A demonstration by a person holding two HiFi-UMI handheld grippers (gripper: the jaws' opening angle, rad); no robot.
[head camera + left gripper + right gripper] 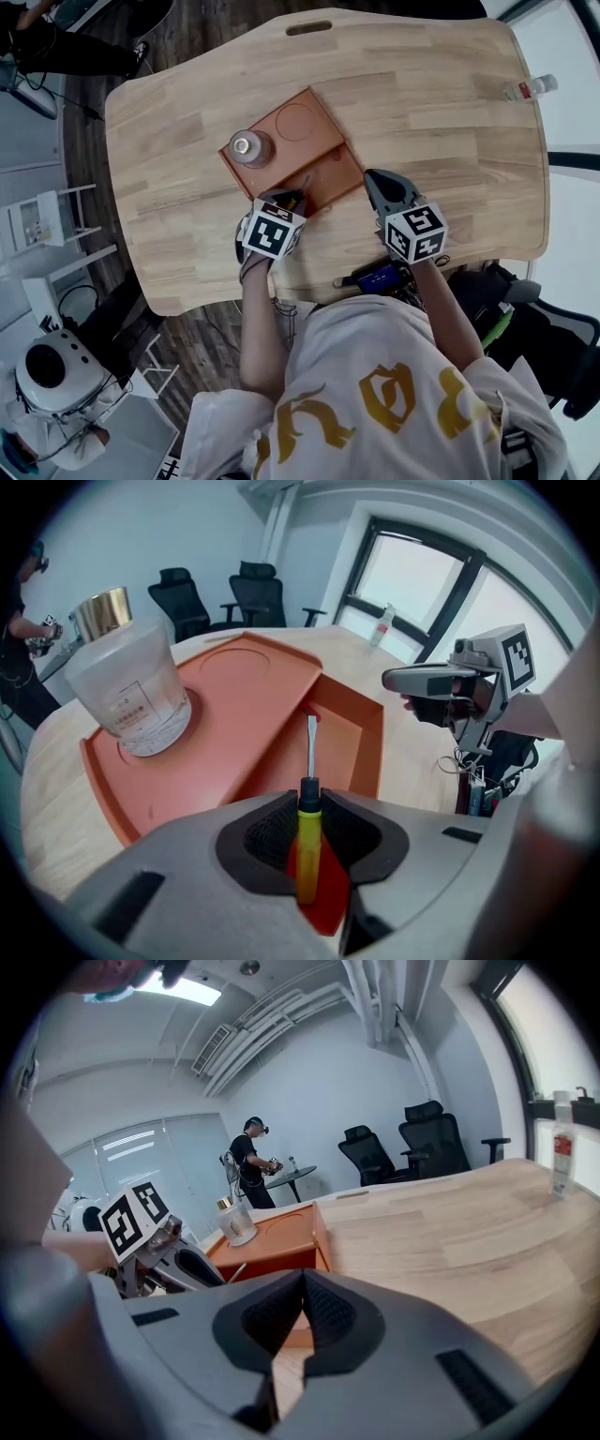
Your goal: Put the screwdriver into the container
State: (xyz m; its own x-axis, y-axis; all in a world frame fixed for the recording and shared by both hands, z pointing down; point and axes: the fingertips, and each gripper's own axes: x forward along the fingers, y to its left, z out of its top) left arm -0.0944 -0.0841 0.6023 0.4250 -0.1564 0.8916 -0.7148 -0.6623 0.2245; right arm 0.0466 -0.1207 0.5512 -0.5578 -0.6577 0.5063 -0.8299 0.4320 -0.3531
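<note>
The left gripper [307, 801] clamped the screwdriver [308, 844] over the near well of the container [367, 747]. It needed lowering before release. The right gripper [302, 1286] was closed and empty.

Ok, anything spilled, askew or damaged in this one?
Nothing stands out. The jar stands upright on the tray. The left gripper holds the screwdriver straight, blade toward the tray's deep compartment. The bottle is upright near the table edge.
</note>
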